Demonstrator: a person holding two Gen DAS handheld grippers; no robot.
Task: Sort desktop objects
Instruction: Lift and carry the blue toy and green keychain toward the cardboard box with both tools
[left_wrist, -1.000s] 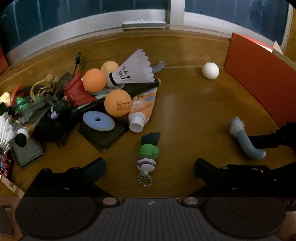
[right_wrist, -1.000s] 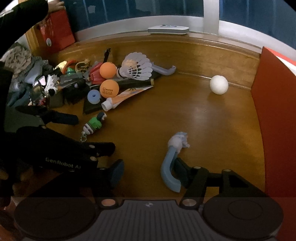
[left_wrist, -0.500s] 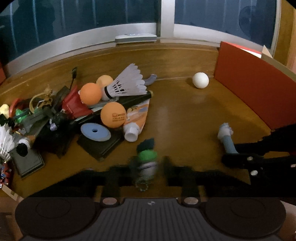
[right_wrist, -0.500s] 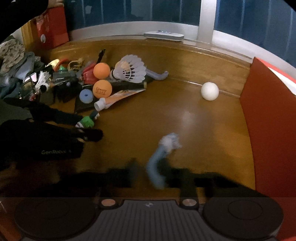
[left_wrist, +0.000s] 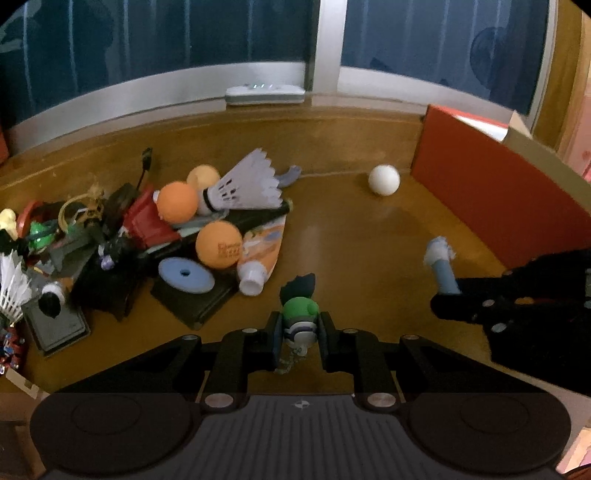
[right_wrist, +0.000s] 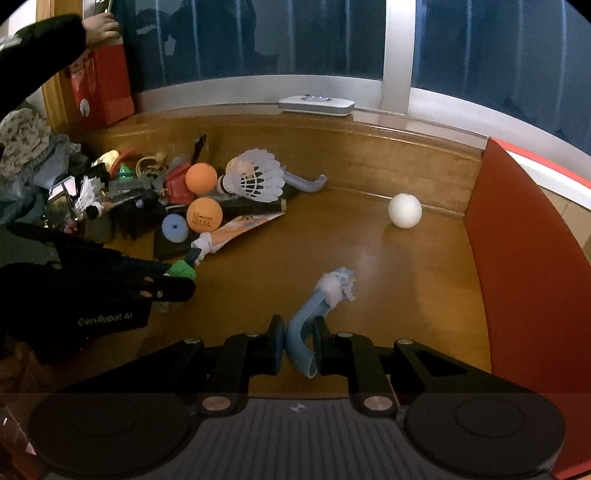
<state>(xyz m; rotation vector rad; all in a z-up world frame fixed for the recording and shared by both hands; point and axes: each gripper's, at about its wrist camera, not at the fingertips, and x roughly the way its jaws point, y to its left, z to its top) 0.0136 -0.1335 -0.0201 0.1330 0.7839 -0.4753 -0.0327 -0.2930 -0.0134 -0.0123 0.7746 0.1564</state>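
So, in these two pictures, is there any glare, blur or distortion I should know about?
Left wrist view: the fisheye bends the window frame into an arch, the corners go black, and the white ball is slightly soft. Right wrist view: a pale glare patch lies on the wooden desk, and the blue hook's white end looks blurred.

left gripper (left_wrist: 298, 336) jaws clamped, right gripper (right_wrist: 299, 345) likewise

The left gripper (left_wrist: 298, 338) clamps a green figurine keychain (left_wrist: 300, 317) beside the clutter pile (left_wrist: 147, 236).
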